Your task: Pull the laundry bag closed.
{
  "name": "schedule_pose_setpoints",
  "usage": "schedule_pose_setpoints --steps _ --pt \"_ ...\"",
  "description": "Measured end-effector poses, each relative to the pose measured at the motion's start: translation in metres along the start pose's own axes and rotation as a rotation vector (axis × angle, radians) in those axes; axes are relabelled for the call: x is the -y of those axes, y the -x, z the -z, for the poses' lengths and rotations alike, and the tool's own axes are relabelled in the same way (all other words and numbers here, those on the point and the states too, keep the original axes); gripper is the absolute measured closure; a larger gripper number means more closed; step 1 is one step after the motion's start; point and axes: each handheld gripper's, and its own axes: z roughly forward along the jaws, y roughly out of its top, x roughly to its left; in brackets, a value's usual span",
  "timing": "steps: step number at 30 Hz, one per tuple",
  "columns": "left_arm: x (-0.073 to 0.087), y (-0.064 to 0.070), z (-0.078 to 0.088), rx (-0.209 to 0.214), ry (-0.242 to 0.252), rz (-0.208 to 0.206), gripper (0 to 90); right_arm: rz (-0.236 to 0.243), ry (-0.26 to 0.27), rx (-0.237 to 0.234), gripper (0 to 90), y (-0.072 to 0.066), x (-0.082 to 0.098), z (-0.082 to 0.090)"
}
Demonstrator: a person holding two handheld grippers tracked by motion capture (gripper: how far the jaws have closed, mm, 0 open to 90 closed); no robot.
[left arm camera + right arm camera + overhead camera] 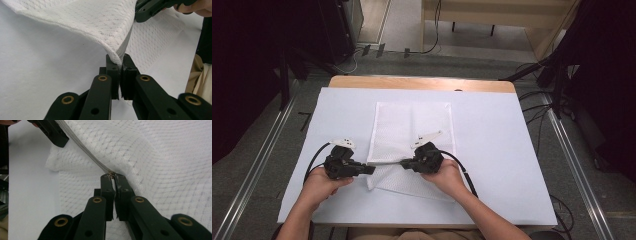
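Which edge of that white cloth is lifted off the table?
The near edge of the white cloth, stretched taut between the left gripper and right gripper; its far edge lies flat.

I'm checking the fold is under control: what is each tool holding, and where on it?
Both hold the white cloth by its lifted folded edge: the left tool pinches one end, the right tool the other, with the edge stretched between them.
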Motion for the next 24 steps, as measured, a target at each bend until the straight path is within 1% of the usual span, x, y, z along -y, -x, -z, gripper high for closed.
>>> schedule_pose_setpoints --steps 3,5,8,11,16,20,24 --pt "0.0 0.0 0.0 -0.001 -0.001 -0.001 87.8 0.002 0.001 -0.005 88.1 0.0 0.0 0.001" --pt "0.0 -0.001 0.001 -0.001 0.002 -0.001 87.8 0.006 -0.005 0.003 88.2 0.0 0.0 0.002" --pt "0.001 -0.002 0.002 0.003 0.006 -0.001 87.8 -0.005 -0.002 0.007 88.2 0.003 0.002 0.004" --pt "0.001 -0.001 0.001 -0.001 0.004 0.0 87.7 0.005 -0.007 0.007 88.1 0.003 0.002 0.005" --pt "0.001 -0.001 0.002 -0.001 0.0 0.002 87.8 0.002 -0.013 0.014 88.1 0.003 0.004 0.006" --pt "0.002 -0.002 0.003 0.0 0.004 0.001 87.7 -0.006 -0.011 0.016 88.1 0.007 0.005 0.009" --pt "0.002 -0.002 0.003 0.0 0.001 0.002 87.7 -0.005 -0.015 0.015 88.2 0.006 0.005 0.011"
